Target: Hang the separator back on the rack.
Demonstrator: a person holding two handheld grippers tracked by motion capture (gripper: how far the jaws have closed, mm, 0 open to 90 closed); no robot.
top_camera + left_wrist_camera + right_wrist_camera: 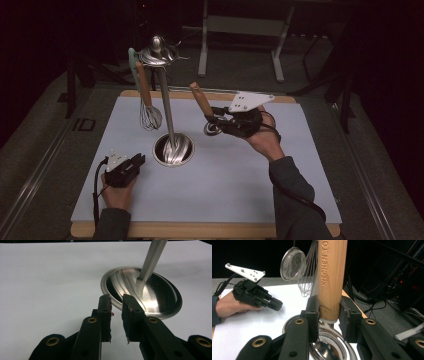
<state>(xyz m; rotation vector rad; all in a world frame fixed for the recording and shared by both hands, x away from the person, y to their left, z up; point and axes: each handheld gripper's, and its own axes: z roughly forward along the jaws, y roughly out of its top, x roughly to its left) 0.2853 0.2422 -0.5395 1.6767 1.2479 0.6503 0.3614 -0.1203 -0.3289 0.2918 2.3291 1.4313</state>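
A metal utensil stand (166, 100) rises from a round steel base (173, 150) on the white mat. From its top hangs a wire whisk (150, 117) with a wooden handle. My right gripper (210, 119) is held above the mat right of the stand, shut on the wooden handle (331, 277) of a ladle, whose steel bowl (329, 347) sits just under the jaws. My left gripper (140, 160) rests low on the mat left of the base. Its jaws (116, 298) stand a little apart with nothing between them, pointing at the base (150, 292).
A mesh strainer (293, 263) and the whisk (308, 277) hang from the stand behind the held handle. The left hand and its gripper (274, 303) lie on the mat beyond. A wooden table edge (200, 230) borders the mat; dark floor and a desk frame (240, 30) lie behind.
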